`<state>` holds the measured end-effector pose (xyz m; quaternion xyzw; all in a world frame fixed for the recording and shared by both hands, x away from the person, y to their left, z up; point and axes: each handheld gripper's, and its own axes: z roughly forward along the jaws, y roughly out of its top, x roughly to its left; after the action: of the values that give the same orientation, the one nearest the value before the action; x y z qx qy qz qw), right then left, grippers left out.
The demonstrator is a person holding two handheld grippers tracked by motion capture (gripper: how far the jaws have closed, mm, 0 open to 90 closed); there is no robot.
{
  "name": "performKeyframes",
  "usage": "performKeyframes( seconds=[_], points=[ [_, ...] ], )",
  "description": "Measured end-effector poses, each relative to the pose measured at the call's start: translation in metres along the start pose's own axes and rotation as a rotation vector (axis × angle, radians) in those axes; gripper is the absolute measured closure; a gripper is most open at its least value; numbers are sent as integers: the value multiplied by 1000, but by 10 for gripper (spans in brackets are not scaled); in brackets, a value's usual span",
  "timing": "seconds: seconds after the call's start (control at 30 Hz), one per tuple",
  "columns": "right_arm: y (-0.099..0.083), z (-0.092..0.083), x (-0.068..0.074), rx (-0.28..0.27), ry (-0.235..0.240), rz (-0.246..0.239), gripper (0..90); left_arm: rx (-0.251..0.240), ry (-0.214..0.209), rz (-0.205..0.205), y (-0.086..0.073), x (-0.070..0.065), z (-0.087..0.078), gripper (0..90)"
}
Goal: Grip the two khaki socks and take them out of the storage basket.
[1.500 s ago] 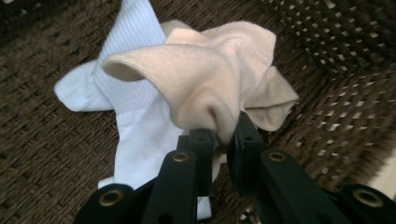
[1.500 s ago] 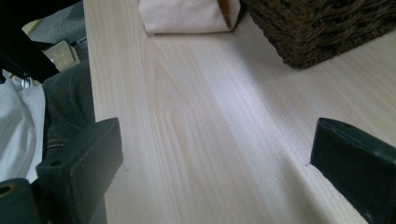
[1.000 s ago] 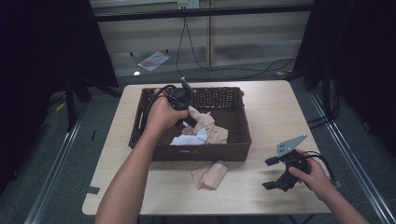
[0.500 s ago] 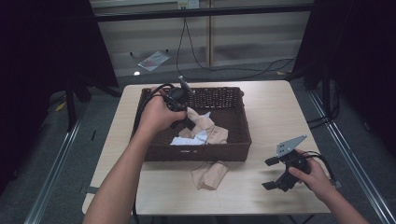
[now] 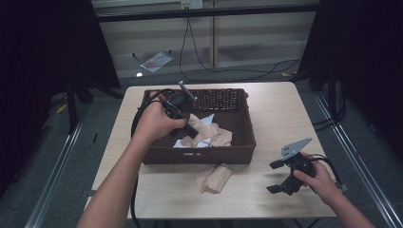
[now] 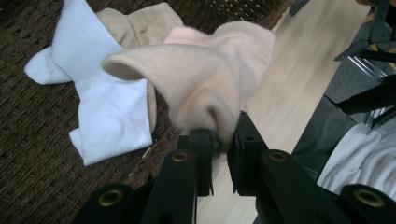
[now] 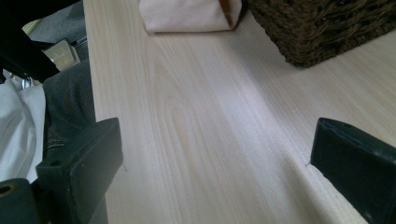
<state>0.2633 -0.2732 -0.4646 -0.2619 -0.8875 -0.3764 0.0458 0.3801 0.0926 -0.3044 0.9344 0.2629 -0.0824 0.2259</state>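
Right now your left gripper (image 5: pixel 194 133) hangs over the dark wicker basket (image 5: pixel 240 114) with its jaws pinched together on a beige sock (image 6: pixel 210 84). In the left gripper view the two black jaws nip a fold of that sock at its lower edge, and the rest of it bulges up and away from the tips, its open cuff facing left. Under it, on the woven basket floor, lies a white sock (image 6: pixel 100 102) spread flat, and a second beige piece (image 6: pixel 135 21) rests beyond it, partly covered by the white one. From the high view, the held sock (image 5: pixel 202 124) sits just past your left hand (image 5: pixel 154 123), above the small heap of socks (image 5: pixel 209 138) near the basket's front wall.

Your right gripper (image 5: pixel 278 176) rests low at the right front part of the wooden table (image 5: pixel 280 111), well apart from the basket, with its jaws spread wide and nothing between them. In the right gripper view those jaws stand at either side of bare tabletop (image 7: pixel 210 121). Another beige sock (image 5: pixel 213 176) lies folded on the table just in front of the basket, between your two arms.
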Motion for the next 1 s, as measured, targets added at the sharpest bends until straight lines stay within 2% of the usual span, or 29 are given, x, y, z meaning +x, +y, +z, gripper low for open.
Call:
performKeyframes(
  seconds=[0.27,0.3,0.4,0.6,1.0],
  points=[
    [0,1,0,1,-2,-5,16,9,-14,27,-8,-6,4,812],
    [0,1,0,1,-1,-5,16,-6,-18,27,-9,-7,6,811],
    [0,1,0,3,-2,-4,16,5,-25,44,-11,-10,9,811],
    [0,1,0,3,-1,-3,16,-8,-30,64,-17,-15,16,807],
    [1,3,0,10,-1,-1,16,4,-57,106,-26,-26,33,791]
  ],
)
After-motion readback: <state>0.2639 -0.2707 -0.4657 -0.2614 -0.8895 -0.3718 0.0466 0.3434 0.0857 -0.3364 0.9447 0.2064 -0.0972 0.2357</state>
